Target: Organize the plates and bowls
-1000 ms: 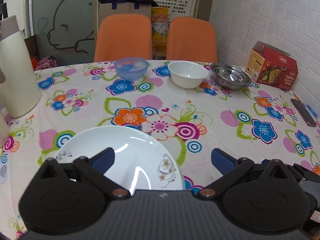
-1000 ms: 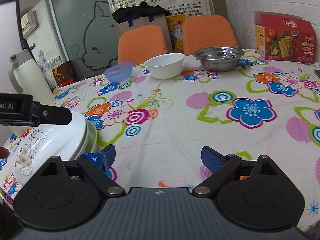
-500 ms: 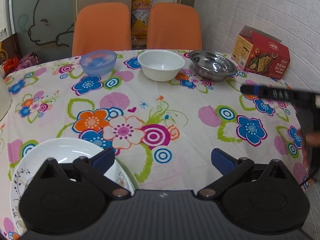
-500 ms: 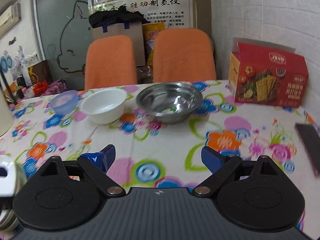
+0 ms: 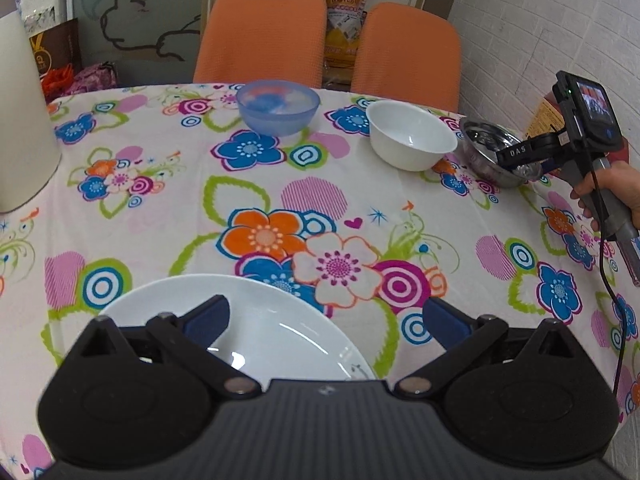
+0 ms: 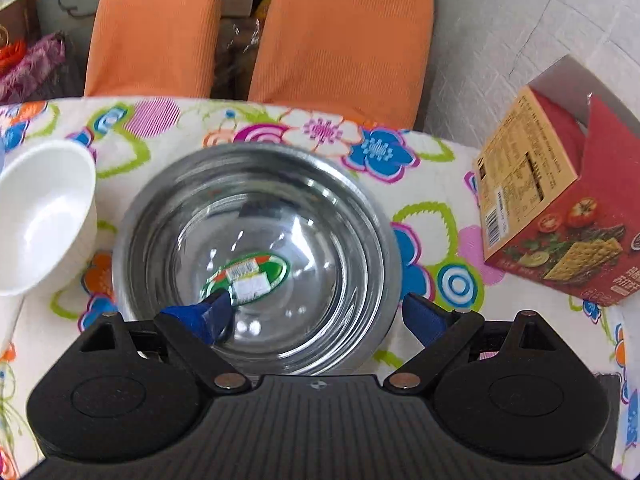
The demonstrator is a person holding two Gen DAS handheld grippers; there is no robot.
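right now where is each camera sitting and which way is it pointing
Left wrist view: on the left hand-held gripper, low over the white plate, facing across the table to the chairs; its open fingers show, plus the person's hand holding the right hand-held gripper.
Right wrist view: on the right hand-held gripper, tilted down over the steel bowl; its open fingers show.
Shared: steel bowl, white bowl, orange chairs.

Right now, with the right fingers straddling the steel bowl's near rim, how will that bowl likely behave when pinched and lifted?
The steel bowl looks thin-walled, so probably light and stiff. Its polished, mirror-like wall may slip between the blue fingers. Held by one edge, it would likely tilt, and a nudge might slide it toward the nearby white bowl.
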